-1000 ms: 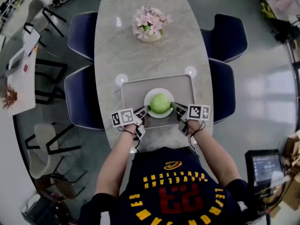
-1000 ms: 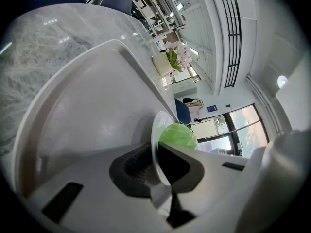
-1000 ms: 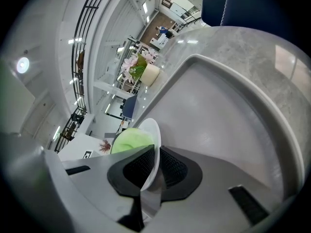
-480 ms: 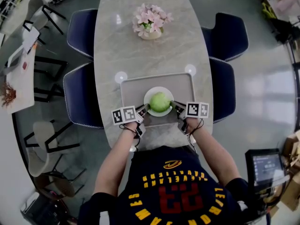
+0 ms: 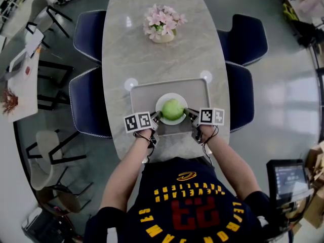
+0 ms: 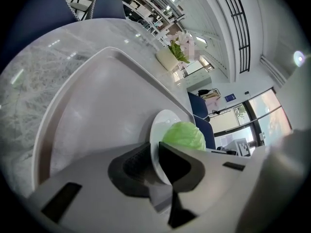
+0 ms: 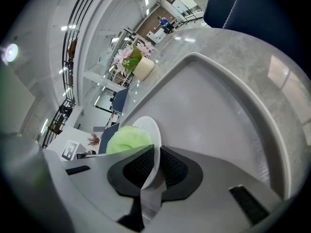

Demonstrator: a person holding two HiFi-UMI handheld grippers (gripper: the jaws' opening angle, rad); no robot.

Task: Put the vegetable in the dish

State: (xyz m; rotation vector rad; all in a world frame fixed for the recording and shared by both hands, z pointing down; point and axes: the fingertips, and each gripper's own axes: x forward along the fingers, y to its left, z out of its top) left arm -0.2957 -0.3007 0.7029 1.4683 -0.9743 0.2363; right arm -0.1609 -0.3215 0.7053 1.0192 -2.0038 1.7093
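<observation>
The vegetable (image 5: pixel 172 109), a round green head with no clear long axis, sits in the middle of the white dish (image 5: pixel 171 96) on the tray (image 5: pixel 195 91) at the table's (image 5: pixel 152 59) near end. The head view shows the left gripper (image 5: pixel 158 117) and right gripper (image 5: pixel 188 114) at opposite sides of the dish. Only the gripper views show each pair of jaws clamped on the dish's thin rim. The person's forearms (image 5: pixel 125 173) reach in from the near edge, angled toward each other.
</observation>
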